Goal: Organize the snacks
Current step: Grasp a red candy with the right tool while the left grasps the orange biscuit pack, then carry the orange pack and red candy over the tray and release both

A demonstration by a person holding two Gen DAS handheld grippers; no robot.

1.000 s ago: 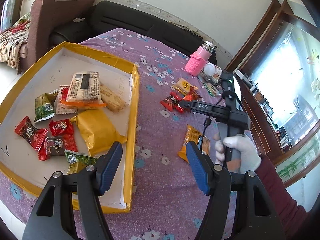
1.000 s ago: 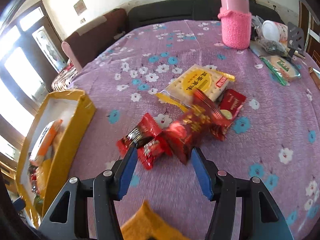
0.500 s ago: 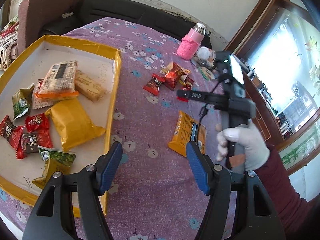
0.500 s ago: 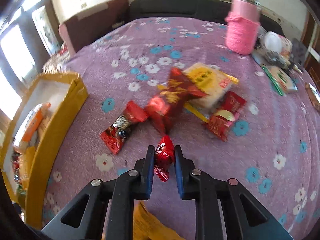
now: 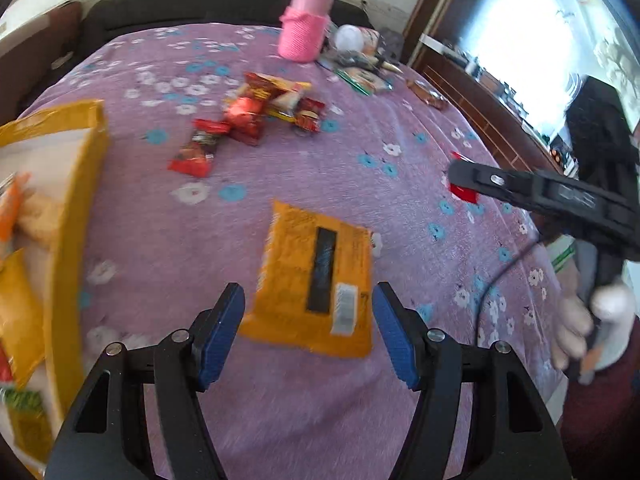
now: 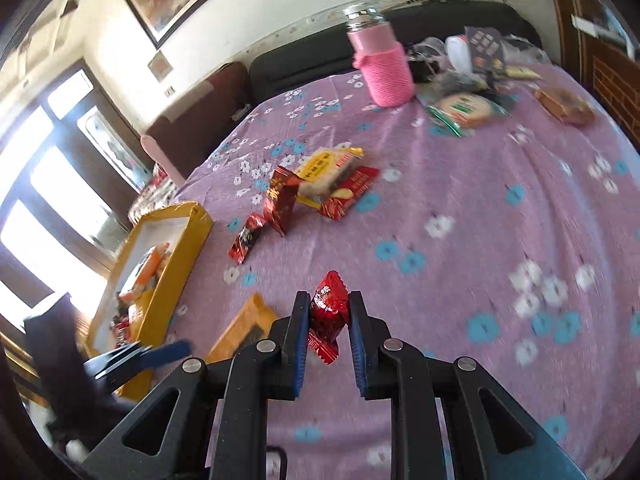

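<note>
My right gripper [image 6: 329,312] is shut on a small red candy packet [image 6: 328,314], lifted above the purple flowered cloth. In the left wrist view that gripper [image 5: 460,178] shows at the right, a bit of red wrapper [image 5: 464,194] under its tip. My left gripper [image 5: 308,320] is open, its blue pads on either side of the near end of an orange snack packet [image 5: 316,276] lying flat on the cloth. A pile of red and yellow snacks [image 5: 256,114] [image 6: 316,184] lies farther back. The yellow-rimmed box [image 5: 76,208] [image 6: 168,264] holding several snacks is at the left.
A pink knit-covered bottle [image 5: 306,28] [image 6: 384,68] stands at the table's far side beside a clutter of packets and a white cup [image 5: 350,38]. A dark sofa [image 5: 180,8] lies behind the table. A gloved hand [image 5: 580,320] holds the right gripper's handle.
My right gripper closed on the red candy and lifted it back away from the pile. My left gripper swung from over the box's edge to the orange packet.
</note>
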